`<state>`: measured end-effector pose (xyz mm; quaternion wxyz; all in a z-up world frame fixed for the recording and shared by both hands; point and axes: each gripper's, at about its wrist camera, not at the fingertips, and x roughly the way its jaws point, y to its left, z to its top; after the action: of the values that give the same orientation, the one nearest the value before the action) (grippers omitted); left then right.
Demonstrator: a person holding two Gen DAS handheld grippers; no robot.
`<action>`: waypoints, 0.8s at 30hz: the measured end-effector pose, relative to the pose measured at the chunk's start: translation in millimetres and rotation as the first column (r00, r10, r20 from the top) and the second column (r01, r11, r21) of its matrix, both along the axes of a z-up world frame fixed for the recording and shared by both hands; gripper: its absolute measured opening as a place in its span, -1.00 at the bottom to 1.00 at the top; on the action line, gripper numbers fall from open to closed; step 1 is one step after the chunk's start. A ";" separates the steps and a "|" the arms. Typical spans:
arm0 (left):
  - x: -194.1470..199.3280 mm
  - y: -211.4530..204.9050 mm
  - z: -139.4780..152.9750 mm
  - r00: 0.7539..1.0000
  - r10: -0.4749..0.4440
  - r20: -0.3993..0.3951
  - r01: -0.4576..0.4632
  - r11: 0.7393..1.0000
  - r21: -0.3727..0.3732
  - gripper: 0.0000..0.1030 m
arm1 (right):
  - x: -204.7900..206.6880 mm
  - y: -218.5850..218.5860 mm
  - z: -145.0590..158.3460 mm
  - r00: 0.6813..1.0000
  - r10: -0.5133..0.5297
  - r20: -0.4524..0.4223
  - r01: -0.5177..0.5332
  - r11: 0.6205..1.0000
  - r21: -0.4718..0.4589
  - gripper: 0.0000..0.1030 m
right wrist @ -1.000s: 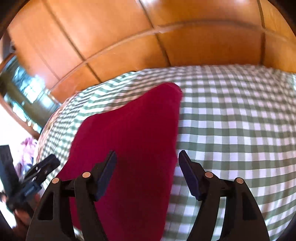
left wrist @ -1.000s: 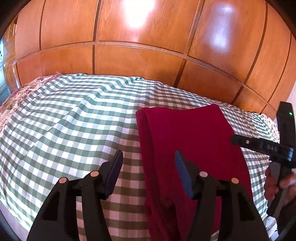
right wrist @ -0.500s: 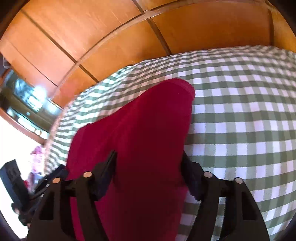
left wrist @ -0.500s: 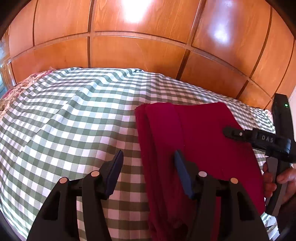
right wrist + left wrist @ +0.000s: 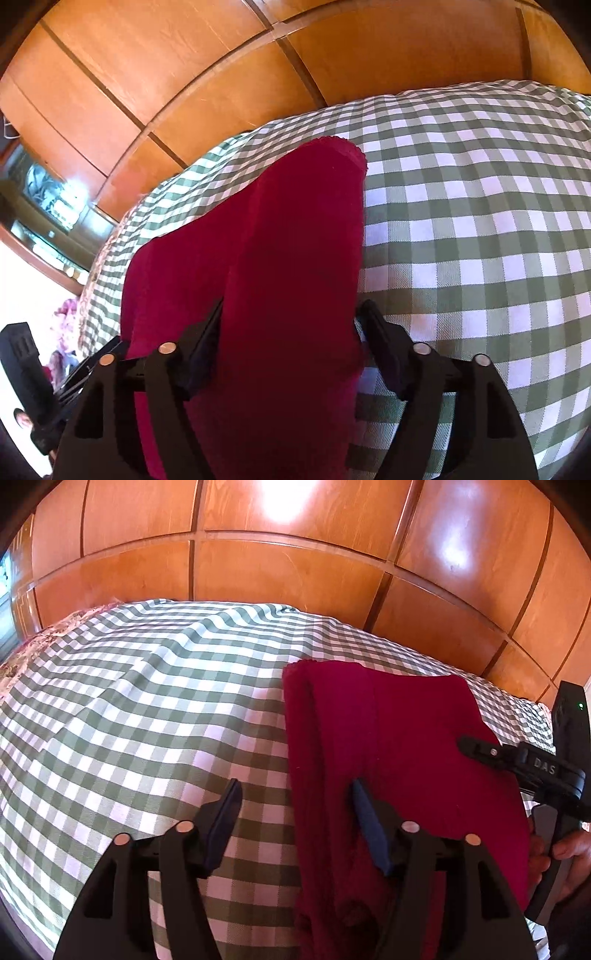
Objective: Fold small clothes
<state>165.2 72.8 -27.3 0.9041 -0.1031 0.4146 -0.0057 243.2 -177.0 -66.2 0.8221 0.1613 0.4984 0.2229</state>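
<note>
A dark red folded garment (image 5: 399,760) lies on the green-and-white checked bedspread (image 5: 147,709). My left gripper (image 5: 295,805) is open, its right finger over the garment's left folded edge and its left finger over bare bedspread. In the right wrist view the garment (image 5: 288,266) rises between the fingers of my right gripper (image 5: 291,328), which is open and straddles the garment's right edge. The right gripper also shows at the garment's right side in the left wrist view (image 5: 524,760).
A wooden panelled wall (image 5: 295,565) stands right behind the bed. A floral cloth (image 5: 22,657) shows at the bed's far left edge. Bare bedspread (image 5: 480,240) lies to the right of the garment.
My right gripper has moved in over the garment's right edge, so the cloth now sits between its fingers. My left gripper has edged forward a little along the left fold.
</note>
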 end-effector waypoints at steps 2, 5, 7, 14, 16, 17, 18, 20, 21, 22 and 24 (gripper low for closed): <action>-1.1 3.2 -0.2 1.000 0.001 -0.001 -0.001 1.000 -0.003 0.34 | -3.0 -2.9 0.6 1.000 0.011 -0.002 -0.011 1.000 0.005 0.58; -3.6 6.1 1.2 1.000 -0.003 -0.002 0.003 1.000 -0.019 0.35 | -7.8 -9.1 0.1 1.000 0.025 -0.017 -0.025 0.999 0.035 0.64; -4.0 6.6 1.9 1.000 -0.006 -0.002 0.006 1.000 -0.026 0.36 | -12.1 -11.3 -0.1 0.999 0.041 -0.028 -0.040 0.998 0.058 0.69; -4.3 16.6 -3.7 0.998 -0.069 -0.010 0.067 0.989 -0.133 0.37 | -26.1 -22.6 -4.4 0.993 0.104 -0.058 -0.094 0.984 0.153 0.73; -3.4 25.6 -8.9 0.996 -0.082 -0.021 0.076 0.973 -0.218 0.41 | -27.8 -24.2 -5.1 0.990 0.123 -0.064 -0.110 0.979 0.170 0.73; -2.0 32.5 -13.5 0.995 -0.094 -0.030 0.082 0.956 -0.280 0.41 | -27.6 -24.1 -5.1 0.988 0.135 -0.067 -0.121 0.976 0.180 0.73; -0.4 39.3 -18.6 0.994 -0.105 -0.040 0.085 0.935 -0.343 0.40 | -27.7 -22.5 -5.5 0.987 0.144 -0.069 -0.129 0.974 0.185 0.73; 3.0 49.5 -28.0 0.990 -0.128 -0.054 0.091 0.892 -0.444 0.38 | -26.3 -18.3 -7.3 0.983 0.165 -0.076 -0.147 0.970 0.195 0.73; 4.8 53.5 -32.6 0.989 -0.138 -0.058 0.093 0.869 -0.487 0.38 | -24.4 -16.5 -8.8 0.982 0.174 -0.078 -0.155 0.968 0.199 0.73; 6.1 56.5 -36.9 0.988 -0.144 -0.058 0.093 0.850 -0.519 0.37 | -22.8 -12.4 -9.5 0.981 0.177 -0.079 -0.159 0.967 0.201 0.73; 6.8 56.9 -42.0 0.986 -0.157 -0.050 0.105 0.831 -0.546 0.26 | -21.1 -4.0 -10.1 0.980 0.185 -0.076 -0.167 0.966 0.197 0.69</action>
<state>172.0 129.7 -69.3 0.8153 -0.3257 0.4438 -0.1797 222.1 -181.0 -76.3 0.7557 0.2042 0.5252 0.3336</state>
